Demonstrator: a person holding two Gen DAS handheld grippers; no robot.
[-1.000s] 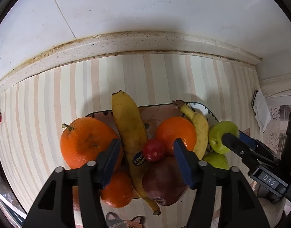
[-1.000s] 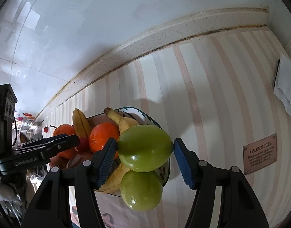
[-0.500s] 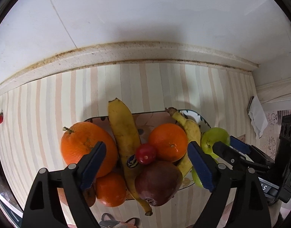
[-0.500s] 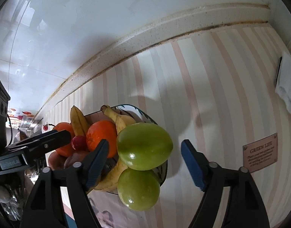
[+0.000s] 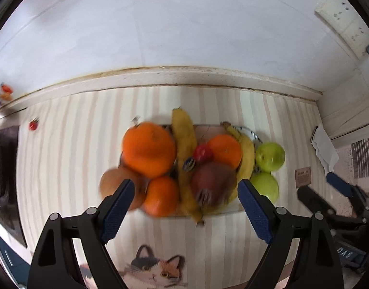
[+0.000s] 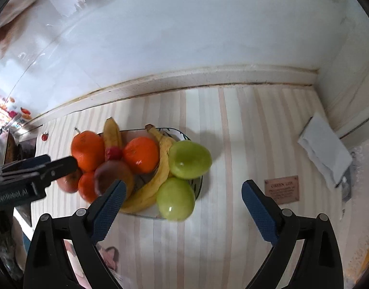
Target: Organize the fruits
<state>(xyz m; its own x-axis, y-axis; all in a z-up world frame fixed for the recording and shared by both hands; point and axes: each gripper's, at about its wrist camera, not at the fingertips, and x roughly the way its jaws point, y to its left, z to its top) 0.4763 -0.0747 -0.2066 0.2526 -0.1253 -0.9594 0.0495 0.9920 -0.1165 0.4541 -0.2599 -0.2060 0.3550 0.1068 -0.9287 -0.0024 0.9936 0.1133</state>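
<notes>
A patterned plate (image 5: 253, 136) on the striped mat holds oranges (image 5: 148, 149), two bananas (image 5: 184, 134), a small red fruit (image 5: 202, 153), a dark red fruit (image 5: 213, 183) and two green apples (image 5: 270, 156) at its right end. My left gripper (image 5: 184, 186) hangs open above the plate's near side, its pads touching nothing. My right gripper (image 6: 183, 185) hovers over the green apples (image 6: 190, 160) and the plate's right rim (image 6: 200, 186). Its jaws are still opening and clear of the fruit.
A folded white cloth (image 6: 324, 149) lies at the right by the wall corner. A brown label (image 6: 282, 188) is on the mat right of the plate. A raised white ledge (image 5: 184, 77) runs along the back. A cat picture (image 5: 155, 269) marks the near edge.
Both grippers have opened wide and lifted back from the plate. The upper green apple that sat between the right jaws stays on the plate's right end.
</notes>
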